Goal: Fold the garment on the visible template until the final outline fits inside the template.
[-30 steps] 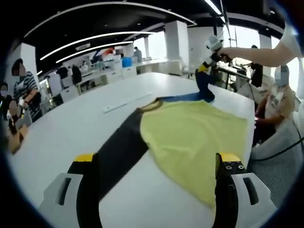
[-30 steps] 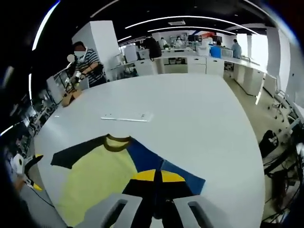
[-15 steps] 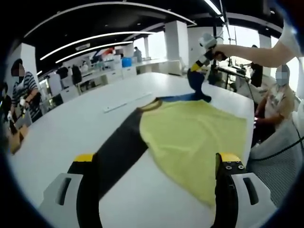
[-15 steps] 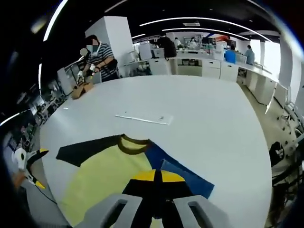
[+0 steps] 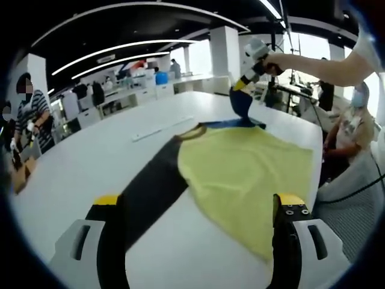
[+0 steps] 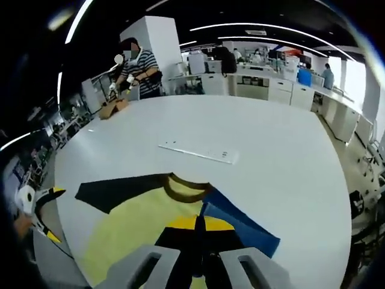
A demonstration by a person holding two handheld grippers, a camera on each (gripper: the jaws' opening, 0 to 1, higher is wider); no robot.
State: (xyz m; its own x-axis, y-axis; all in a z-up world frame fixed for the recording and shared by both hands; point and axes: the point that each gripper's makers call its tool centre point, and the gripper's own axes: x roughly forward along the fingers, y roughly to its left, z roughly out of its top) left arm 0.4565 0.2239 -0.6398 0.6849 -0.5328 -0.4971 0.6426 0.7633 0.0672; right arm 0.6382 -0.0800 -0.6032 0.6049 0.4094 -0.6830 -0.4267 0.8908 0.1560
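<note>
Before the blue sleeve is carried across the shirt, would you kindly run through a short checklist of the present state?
1. Right gripper shut on the blue sleeve: ok.
2. Sleeve lifted off the white table: ok, seen in the left gripper view.
3. Left gripper open, holding nothing: ok.
4. Yellow shirt body lying flat: ok, slight ripples.
5. Black sleeve spread out flat: ok.
6. Template outline under the garment: cannot tell.

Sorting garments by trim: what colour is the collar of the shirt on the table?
Brown, on the yellow-bodied shirt's round neck collar; the right gripper view shows it best.
</note>
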